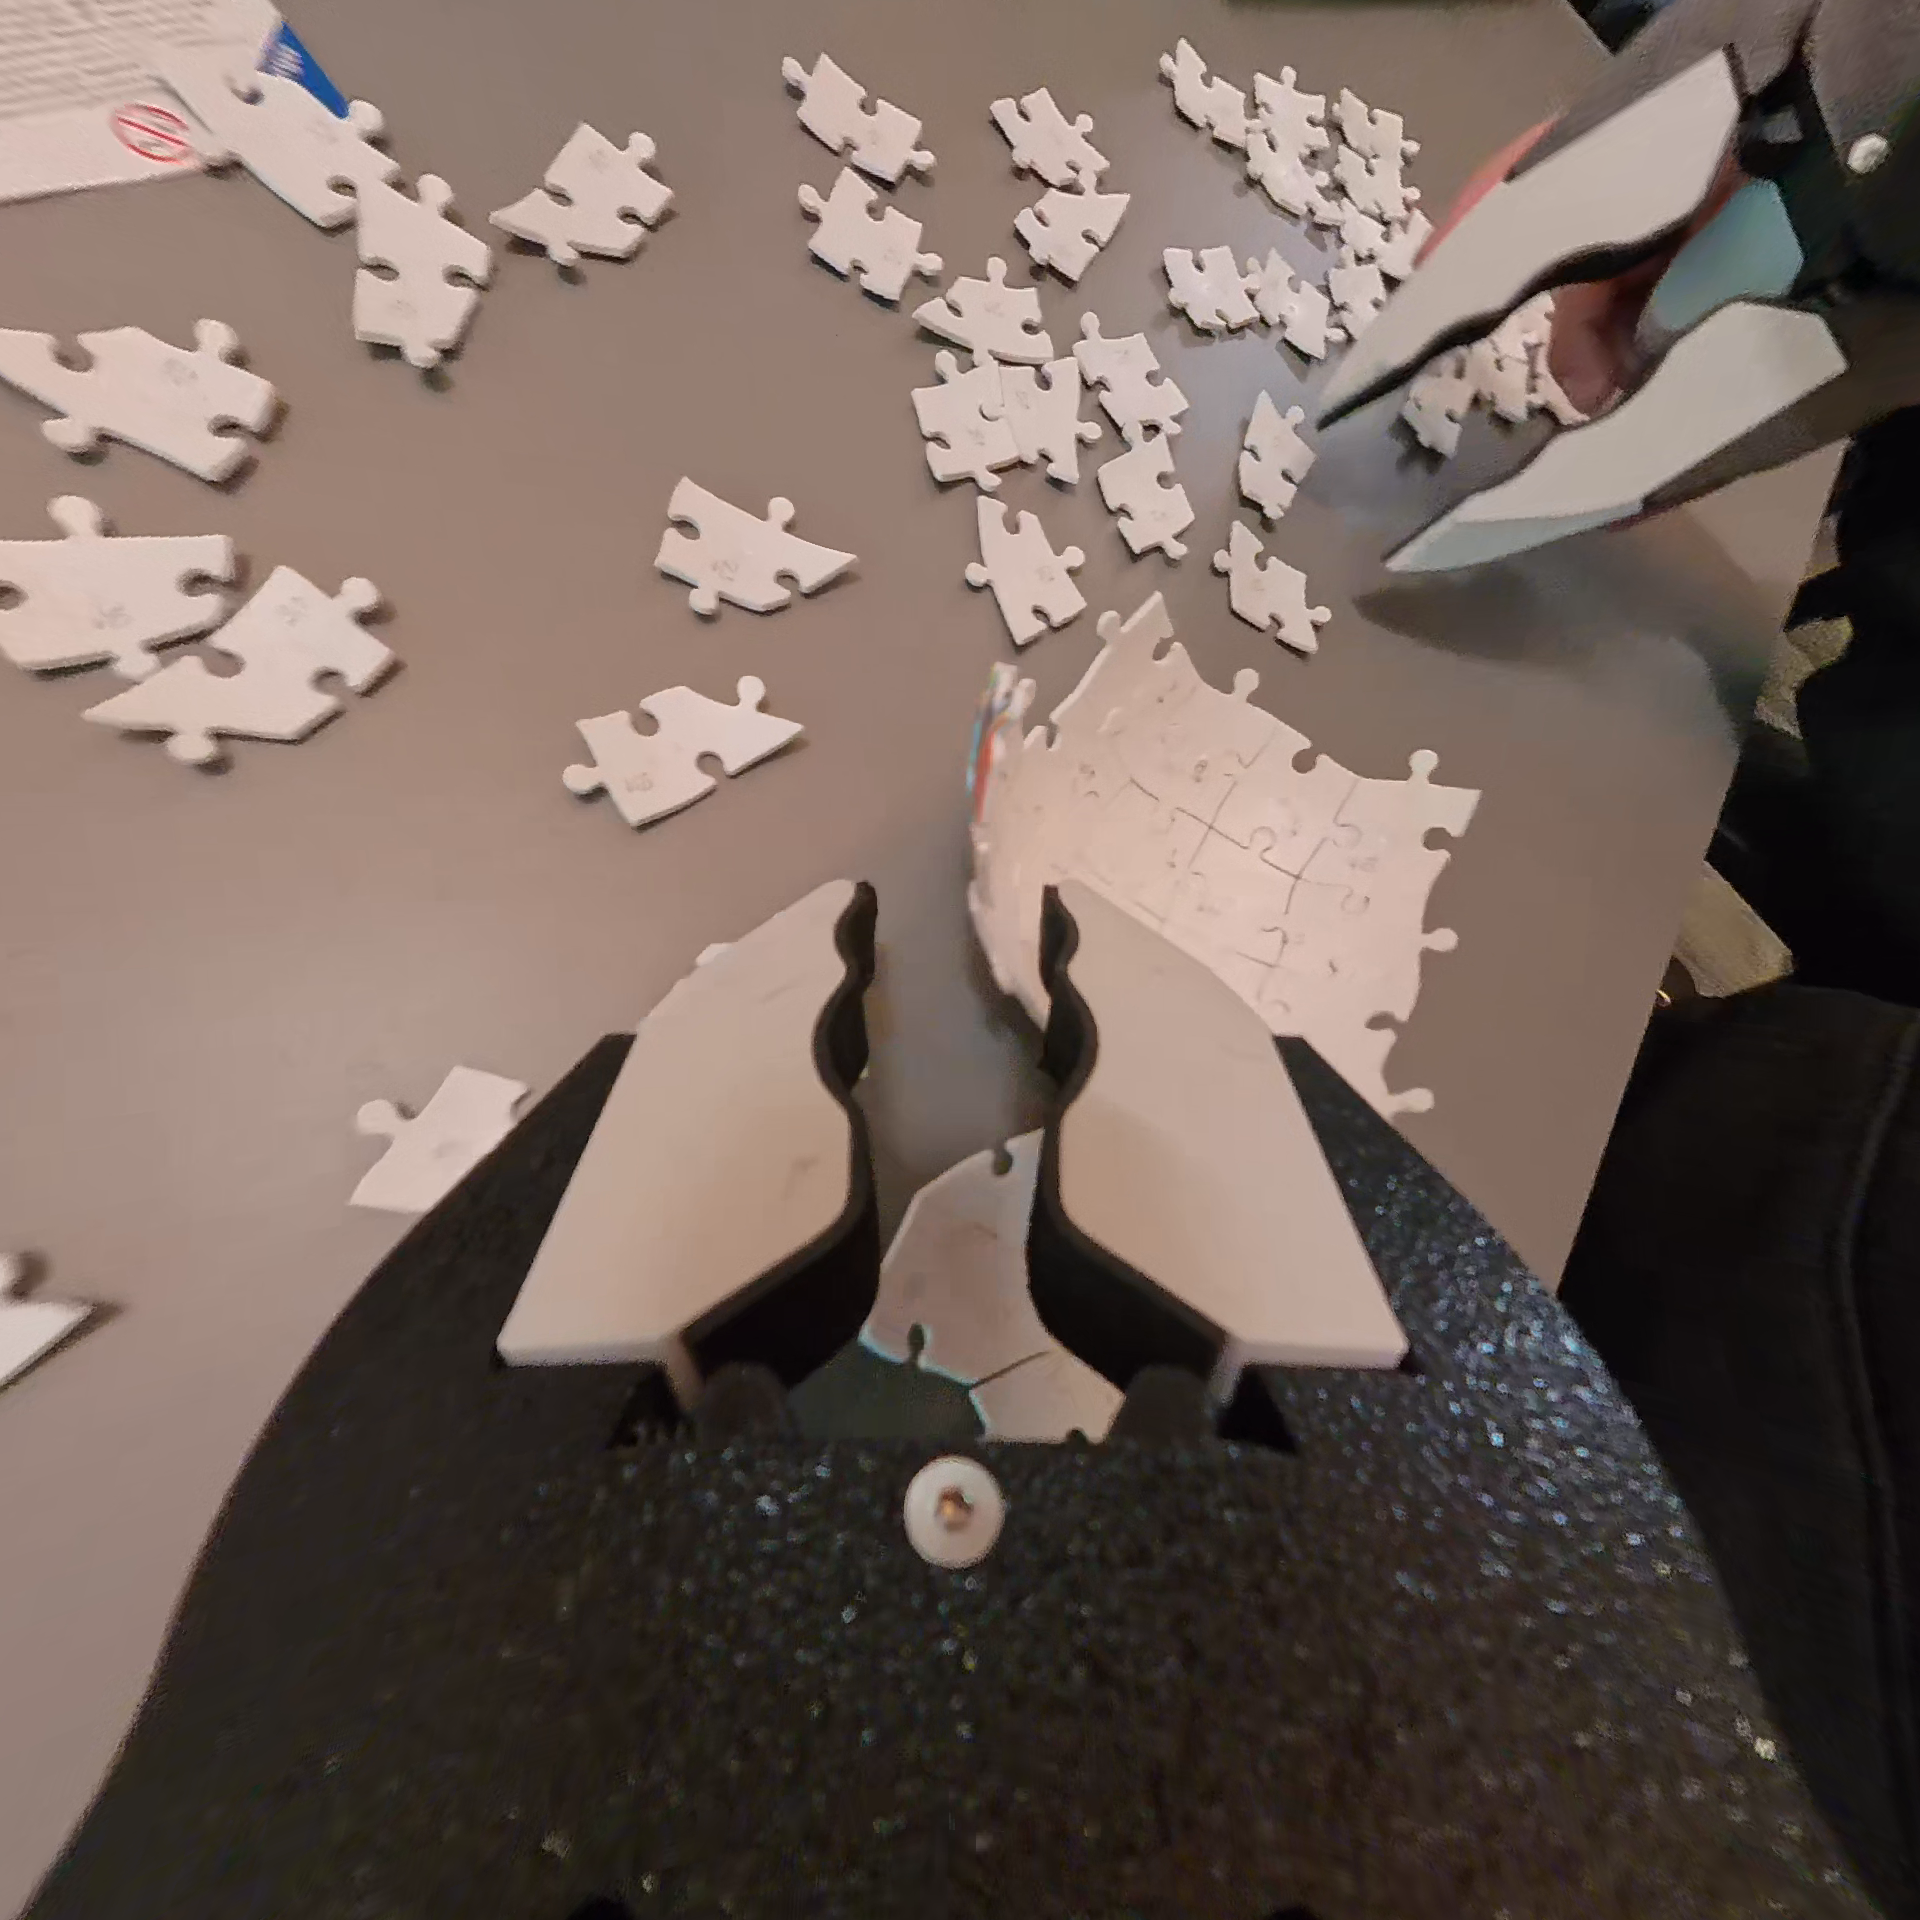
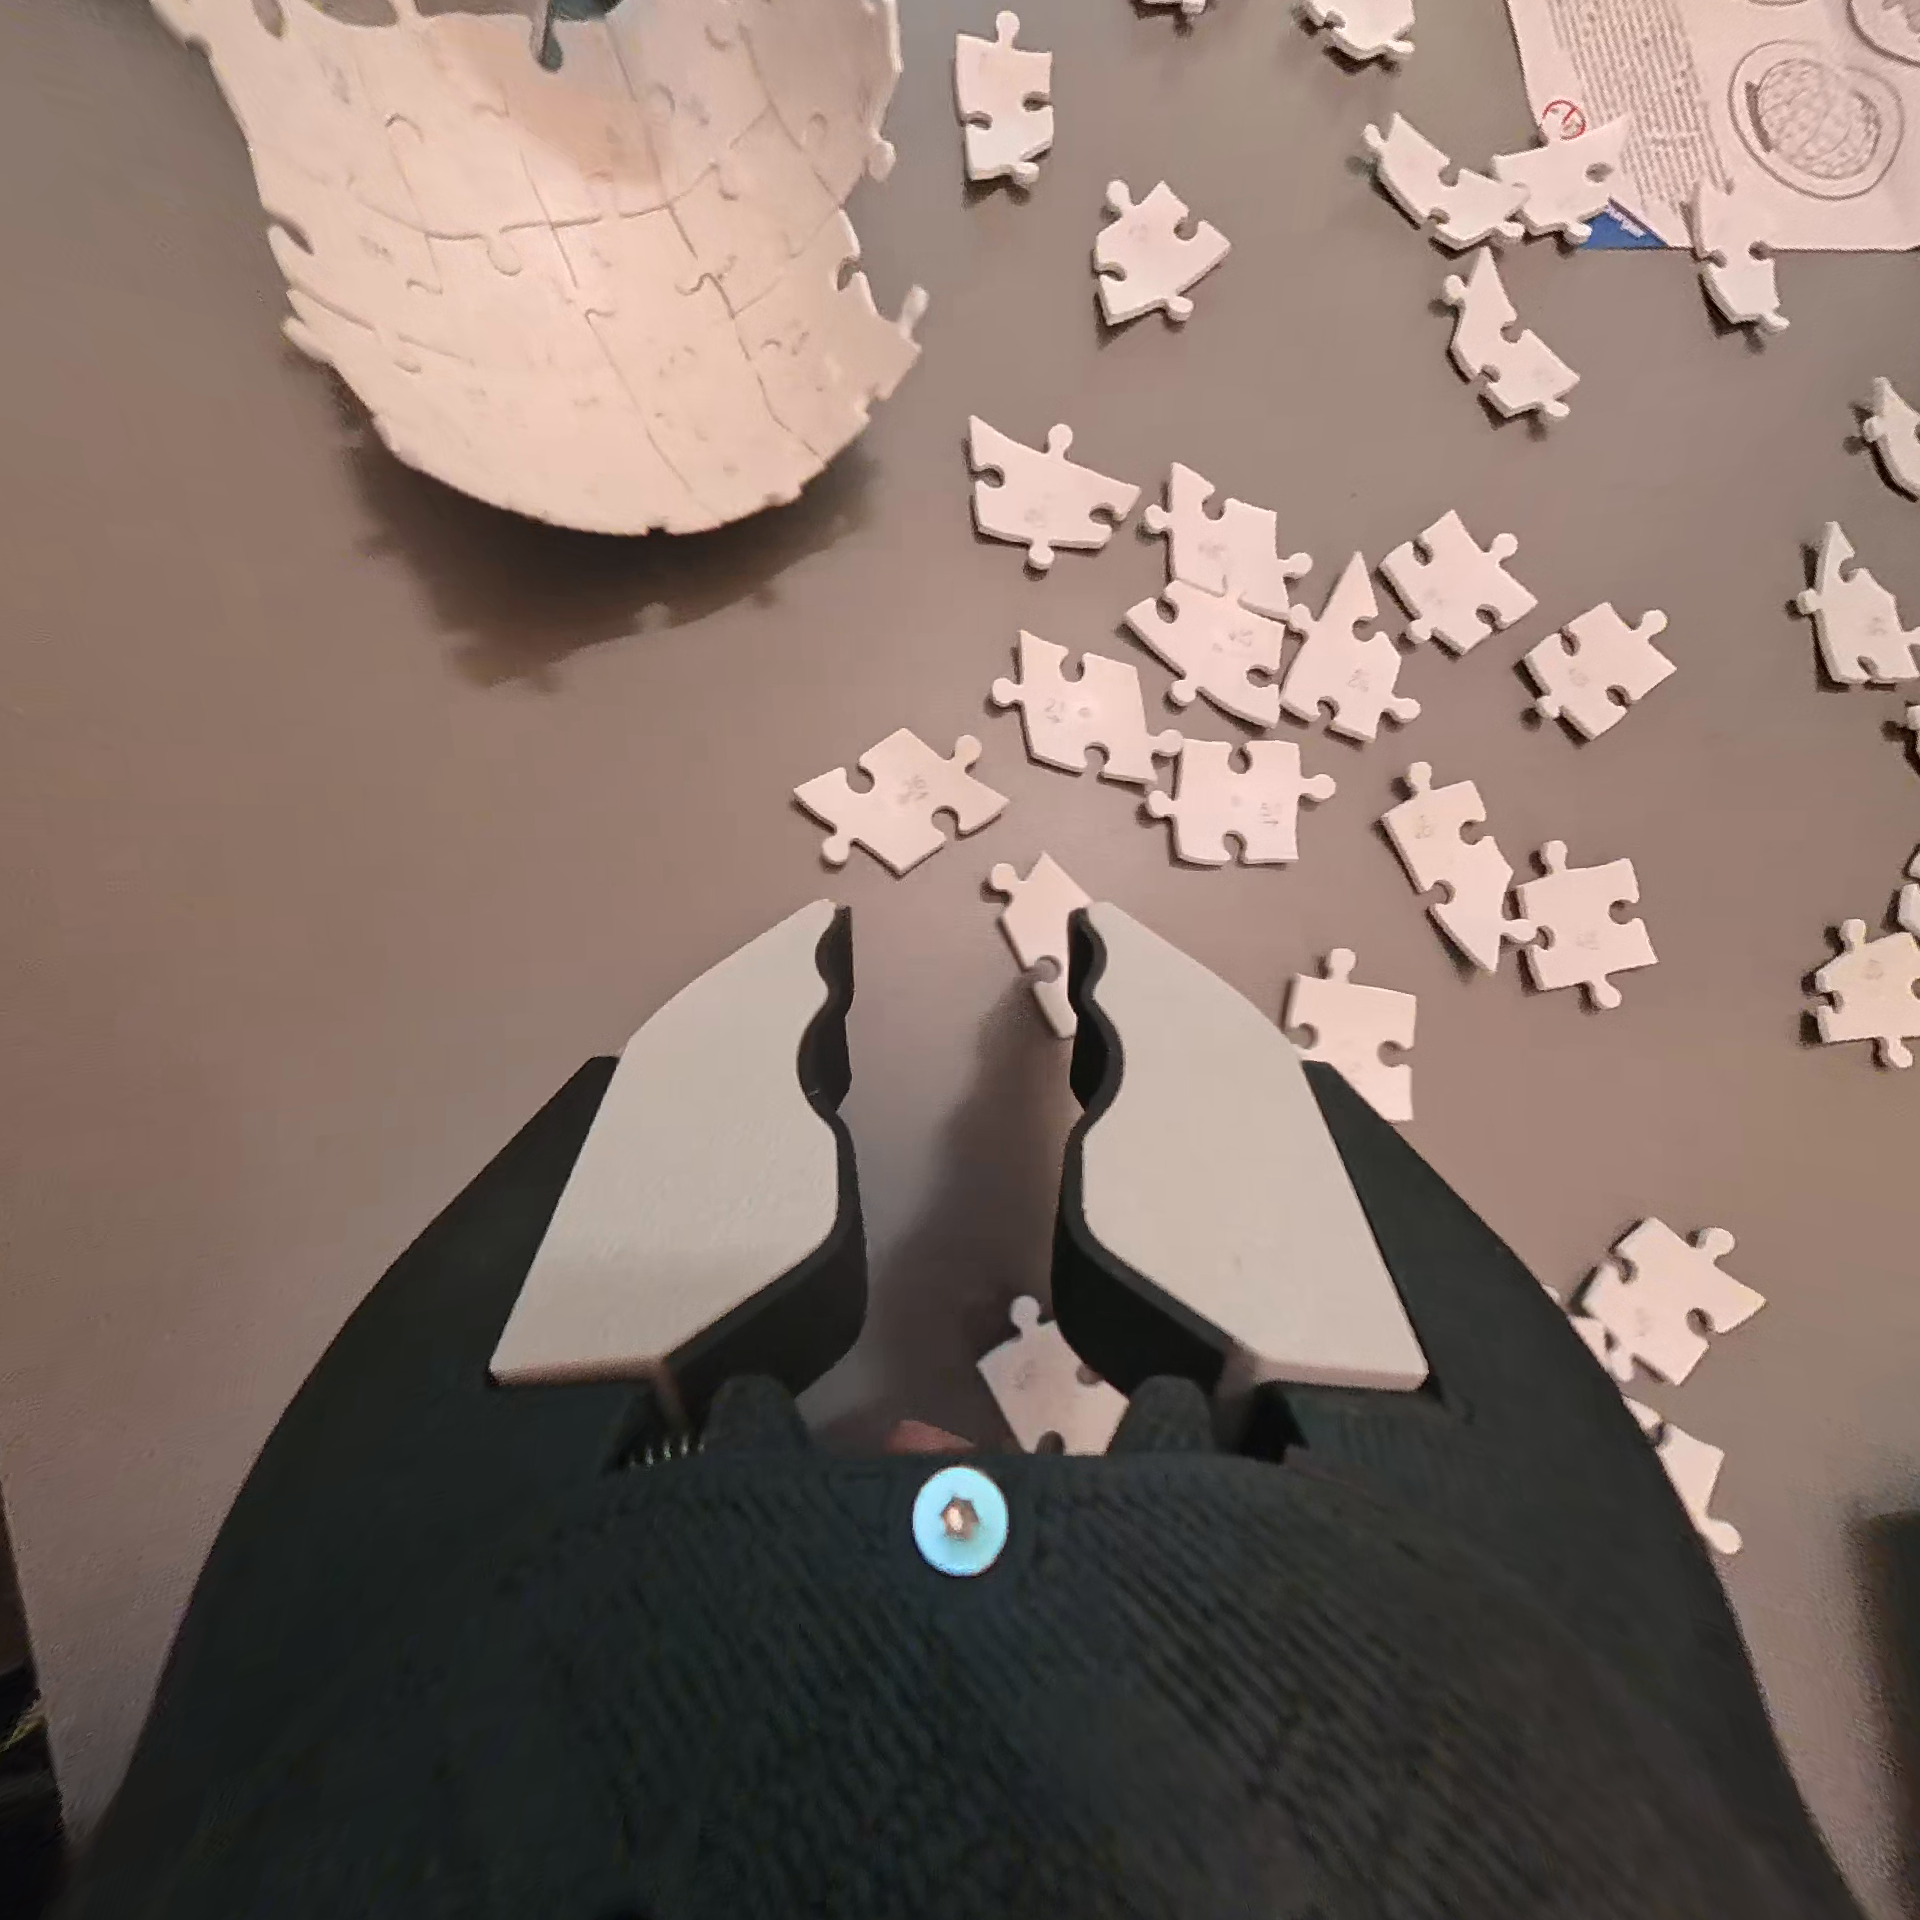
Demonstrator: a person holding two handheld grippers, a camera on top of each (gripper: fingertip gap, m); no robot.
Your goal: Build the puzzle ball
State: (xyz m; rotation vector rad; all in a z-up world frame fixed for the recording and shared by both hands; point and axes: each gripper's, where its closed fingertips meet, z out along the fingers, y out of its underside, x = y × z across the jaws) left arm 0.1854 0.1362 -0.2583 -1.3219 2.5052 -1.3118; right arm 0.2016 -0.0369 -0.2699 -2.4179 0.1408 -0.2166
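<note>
Left gripper (image 1: 958,914) has jaws parted with bare table between the tips, nothing clamped. Its right fingertip (image 1: 1060,935) sits just beside, maybe touching, the near-left rim of the curved puzzle shell (image 1: 1299,821); contact cannot be told. The shell is a bowl-like section of joined white pieces standing on edge on the grey-brown table (image 1: 468,935), a strip of coloured print showing on its left edge. In the right wrist view the same shell (image 2: 582,312) sits far left, hollow side up; no loose piece shows inside it.

Right gripper (image 2: 961,920) also has its jaws apart, gripping nothing, table visible between the tips. A white piece (image 2: 1039,935) lies flat, partly under its right fingertip (image 2: 1091,935); no pad presses on it. Another piece (image 2: 902,795) lies just beyond the tips. In the left wrist view the right gripper (image 1: 1361,488) hangs far right over the table, tips spread, beside a cluster of loose pieces (image 1: 1049,416).

Loose white pieces (image 2: 1247,644) are scattered right and far of both grippers, all blank side up, some overlapping. A printed paper sheet (image 2: 1714,114) lies at the far right corner in the right wrist view, a few pieces resting on its edge; in the left wrist view the sheet (image 1: 94,94) is far left.
</note>
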